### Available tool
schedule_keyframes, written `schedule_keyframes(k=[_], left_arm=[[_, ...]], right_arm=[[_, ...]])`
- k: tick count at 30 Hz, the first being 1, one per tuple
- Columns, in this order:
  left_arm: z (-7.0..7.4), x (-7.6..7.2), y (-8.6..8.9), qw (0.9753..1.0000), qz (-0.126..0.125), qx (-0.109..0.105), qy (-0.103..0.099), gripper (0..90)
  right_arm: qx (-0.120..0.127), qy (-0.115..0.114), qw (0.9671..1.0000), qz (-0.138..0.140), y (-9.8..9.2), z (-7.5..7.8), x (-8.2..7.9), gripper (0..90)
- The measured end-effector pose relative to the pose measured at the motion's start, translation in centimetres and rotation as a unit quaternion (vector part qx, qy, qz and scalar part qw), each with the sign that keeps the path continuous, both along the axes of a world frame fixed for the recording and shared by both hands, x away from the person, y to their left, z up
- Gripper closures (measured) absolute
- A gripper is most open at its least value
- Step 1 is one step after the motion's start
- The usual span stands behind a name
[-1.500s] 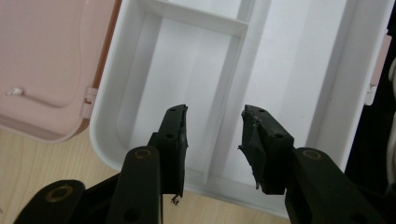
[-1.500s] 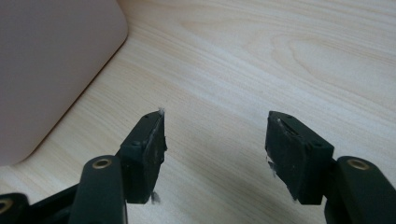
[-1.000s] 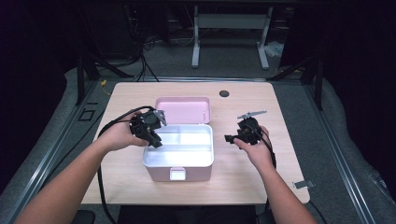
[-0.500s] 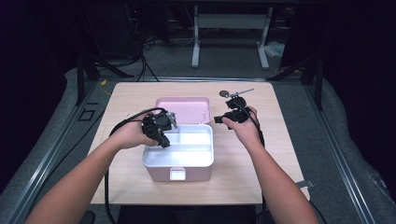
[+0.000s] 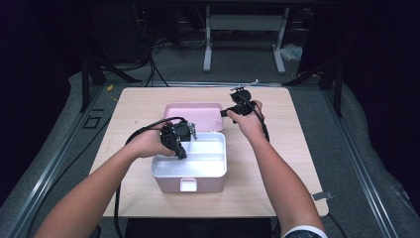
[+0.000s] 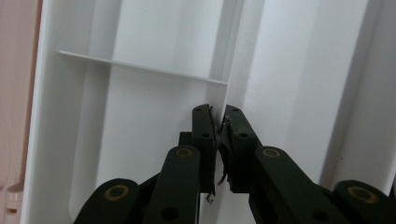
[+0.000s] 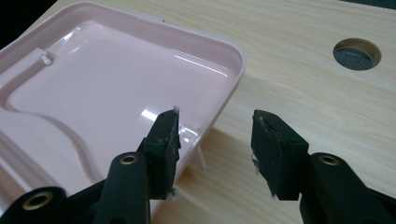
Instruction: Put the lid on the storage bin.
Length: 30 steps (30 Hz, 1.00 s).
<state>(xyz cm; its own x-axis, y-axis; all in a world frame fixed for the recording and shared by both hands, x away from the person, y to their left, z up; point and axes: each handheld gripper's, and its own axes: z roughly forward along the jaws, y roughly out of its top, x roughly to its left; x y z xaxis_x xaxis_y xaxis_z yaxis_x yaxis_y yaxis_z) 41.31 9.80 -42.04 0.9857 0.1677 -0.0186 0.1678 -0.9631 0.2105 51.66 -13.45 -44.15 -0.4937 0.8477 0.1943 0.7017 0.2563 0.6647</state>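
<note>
The left tool [image 5: 179, 141] dips into the white tray [image 5: 208, 163] of the pink box [image 5: 188, 184], its jaws pinched on the tray's thin upright divider [image 6: 219, 100]; the left gripper view shows that grip close up. The right tool [image 7: 212, 133], jaws spread and empty, straddles the corner rim of the open pink lid [image 7: 112, 84], which lies beyond the tray. A round hole [image 7: 357, 53] in the surface [image 5: 292, 148] sits past it.

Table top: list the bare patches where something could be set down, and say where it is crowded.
Bare wood lies left of the pink box out to the table edge, along the far edge beyond the open lid, and right of the person's right forearm. The middle is crowded: box, lid, left gripper, right gripper.
</note>
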Motion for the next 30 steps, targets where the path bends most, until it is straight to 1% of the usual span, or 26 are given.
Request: schedule_keyframes(k=[1,2,3,4,6,8,9,10,11,12,13,14,16,17,18,19,20,21,23,24,25,27,29,30], left_arm=[[0.0,0.0,0.0,1.0,0.001,-0.002,0.002,84.7],[-0.1,0.0,0.0,1.0,-0.001,0.001,0.0,84.8],[-0.1,-0.1,-0.1,1.0,-0.002,0.0,-0.002,84.9],[0.0,-0.1,-0.1,1.0,-0.004,0.003,-0.003,85.0],[-0.1,0.0,0.0,1.0,-0.007,0.0,-0.001,85.2],[-0.1,0.0,0.0,1.0,-0.009,0.001,-0.001,85.4],[-0.1,-0.1,0.0,1.0,-0.01,0.0,-0.001,85.5],[-0.1,-0.1,-0.1,0.9999,-0.011,0.002,-0.004,85.6],[-0.1,-0.2,-0.1,0.9999,-0.012,0.0,-0.007,85.7],[-0.1,-0.2,-0.1,0.9998,-0.016,0.001,-0.008,85.8],[-0.1,-0.2,-0.1,0.9998,-0.018,0.002,-0.009,85.9],[-0.1,-0.2,-0.1,0.9998,-0.019,0.002,-0.009,85.9],[-0.1,-0.2,-0.1,0.9997,-0.02,0.002,-0.01,86.0],[-0.1,-0.2,0.0,0.9997,-0.021,0.0,-0.011,86.0],[-0.1,-0.2,-0.1,0.9997,-0.021,0.002,-0.012,86.1],[-0.1,-0.2,-0.1,0.9997,-0.022,0.002,-0.013,86.1],[-0.1,-0.2,-0.1,0.9997,-0.023,0.002,-0.013,86.1],[-0.1,-0.2,-0.1,0.9997,-0.022,0.002,-0.012,86.2],[-0.1,-0.2,0.0,0.9997,-0.022,0.0,-0.011,86.1],[-0.1,-0.2,0.0,0.9997,-0.023,0.0,-0.01,86.1],[-0.1,-0.2,0.0,0.9997,-0.023,0.0,-0.01,86.2],[-0.1,-0.2,0.0,0.9997,-0.022,-0.001,-0.009,86.2],[-0.1,-0.2,0.0,0.9997,-0.023,-0.001,-0.009,86.2],[-0.1,-0.1,0.0,0.9997,-0.023,-0.001,-0.009,86.2]], right_arm=[[-0.004,0.0,1.0,-0.003,0.2,0.0,0.2,51.0],[-0.002,0.004,1.0,0.001,0.4,-0.1,0.4,51.0],[-0.006,0.002,1.0,-0.005,0.8,-0.2,0.6,50.9],[-0.002,0.008,1.0,-0.001,0.9,-0.2,0.8,50.8],[0.001,0.005,1.0,-0.008,1.2,-0.5,1.1,50.6],[-0.004,0.006,0.9999,-0.014,1.4,-0.8,1.3,50.6],[0.001,0.014,0.9998,-0.013,1.4,-1.1,1.5,51.0],[0.001,0.015,0.9998,-0.015,1.4,-1.3,1.7,51.3],[0.003,0.02,0.9997,-0.015,1.4,-1.4,1.8,51.4],[0.002,0.017,0.9996,-0.021,1.4,-1.6,2.0,51.7],[0.005,0.021,0.9995,-0.025,1.4,-1.8,2.2,52.4],[0.011,0.024,0.9993,-0.024,1.4,-1.9,2.3,52.6],[0.013,0.026,0.999,-0.035,1.4,-2.1,2.6,53.8],[0.022,0.028,0.9988,-0.033,1.4,-2.2,2.8,54.0],[0.021,0.032,0.9986,-0.037,1.4,-2.4,2.9,54.0],[0.026,0.036,0.9982,-0.04,1.5,-2.6,3.1,54.4],[0.029,0.038,0.9982,-0.036,1.5,-2.7,3.1,55.0],[0.03,0.042,0.9979,-0.04,1.7,-3.0,3.2,56.0],[0.031,0.051,0.9976,-0.036,1.8,-3.2,3.3,57.6],[0.03,0.049,0.9976,-0.038,1.9,-3.3,3.4,58.5],[0.032,0.056,0.9975,-0.03,1.9,-3.3,3.4,58.8],[0.031,0.052,0.9975,-0.037,2.0,-3.4,3.5,60.8],[0.031,0.049,0.9972,-0.046,1.9,-3.4,3.5,65.8],[0.03,0.053,0.9973,-0.041,1.7,-3.3,3.5,67.6]])
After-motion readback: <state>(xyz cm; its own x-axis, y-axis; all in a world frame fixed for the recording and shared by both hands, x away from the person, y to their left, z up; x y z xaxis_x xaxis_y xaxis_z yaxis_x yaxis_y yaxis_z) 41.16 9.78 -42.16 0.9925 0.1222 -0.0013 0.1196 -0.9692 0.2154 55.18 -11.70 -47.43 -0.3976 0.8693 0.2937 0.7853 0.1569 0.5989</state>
